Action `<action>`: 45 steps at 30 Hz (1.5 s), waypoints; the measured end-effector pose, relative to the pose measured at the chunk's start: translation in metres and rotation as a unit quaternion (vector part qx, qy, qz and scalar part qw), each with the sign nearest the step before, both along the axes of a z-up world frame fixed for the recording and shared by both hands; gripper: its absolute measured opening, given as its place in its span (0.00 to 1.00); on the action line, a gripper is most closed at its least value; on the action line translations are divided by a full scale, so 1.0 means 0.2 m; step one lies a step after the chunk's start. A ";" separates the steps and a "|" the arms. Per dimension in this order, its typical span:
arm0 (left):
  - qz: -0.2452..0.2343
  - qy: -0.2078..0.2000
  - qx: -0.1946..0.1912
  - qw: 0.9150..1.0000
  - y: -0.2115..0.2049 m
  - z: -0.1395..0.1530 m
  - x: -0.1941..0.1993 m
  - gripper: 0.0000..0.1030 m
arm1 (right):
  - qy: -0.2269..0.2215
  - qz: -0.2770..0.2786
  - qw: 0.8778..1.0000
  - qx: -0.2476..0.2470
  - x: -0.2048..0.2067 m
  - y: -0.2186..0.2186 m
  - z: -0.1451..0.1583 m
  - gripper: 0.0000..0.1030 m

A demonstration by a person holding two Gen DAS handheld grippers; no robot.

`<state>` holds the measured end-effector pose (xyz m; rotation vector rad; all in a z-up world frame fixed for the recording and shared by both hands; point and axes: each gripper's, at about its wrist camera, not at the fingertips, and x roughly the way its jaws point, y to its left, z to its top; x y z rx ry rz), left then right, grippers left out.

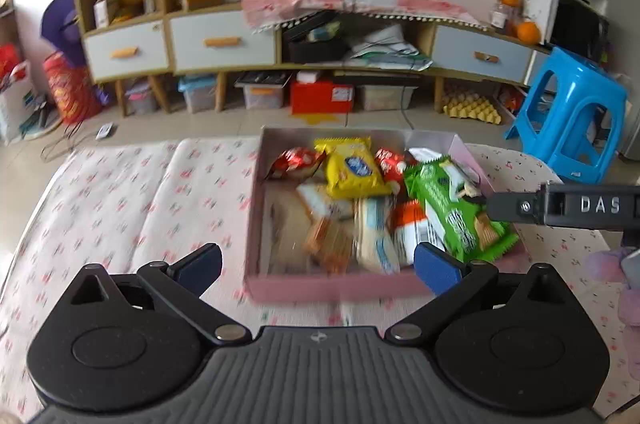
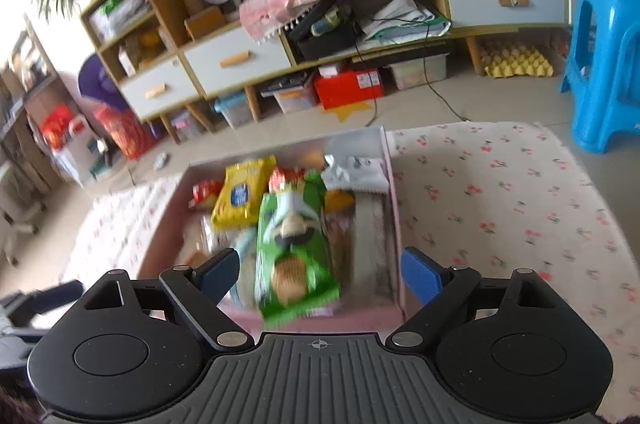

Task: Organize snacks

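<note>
A pink box (image 1: 332, 290) (image 2: 394, 207) on the floral cloth holds several snack packs. A green biscuit pack (image 1: 456, 207) (image 2: 294, 248) lies on top at its right side, a yellow pack (image 1: 354, 167) (image 2: 240, 193) behind it, with red (image 1: 298, 161), orange (image 1: 330, 240) and white packs around. My left gripper (image 1: 318, 264) is open and empty, just in front of the box's near wall. My right gripper (image 2: 320, 274) is open and empty, its jaws spread either side of the green pack's near end. The right gripper's finger also shows in the left wrist view (image 1: 560, 207).
The floral cloth (image 1: 120, 203) (image 2: 500, 191) covers the surface on both sides of the box. A blue plastic stool (image 1: 568, 119) (image 2: 604, 63) stands at the right. A low cabinet (image 1: 224, 39) with drawers and storage bins lines the far wall.
</note>
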<state>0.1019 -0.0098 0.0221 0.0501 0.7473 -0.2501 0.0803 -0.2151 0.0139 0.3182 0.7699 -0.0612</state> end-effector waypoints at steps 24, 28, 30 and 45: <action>0.049 0.088 0.030 0.994 0.06 -0.06 -0.25 1.00 | 0.069 0.017 0.990 -0.119 -0.44 0.31 0.03 0.91; 0.049 0.091 0.041 0.994 0.06 -0.09 -0.28 1.00 | 0.071 0.020 0.991 -0.115 -0.44 0.31 0.03 0.91; 0.042 0.094 0.043 0.994 0.06 -0.09 -0.29 1.00 | 0.072 0.023 0.990 -0.117 -0.44 0.32 0.03 0.91; 0.048 0.098 0.029 0.994 0.07 -0.08 -0.28 1.00 | 0.077 0.009 0.992 -0.101 -0.44 0.28 0.02 0.91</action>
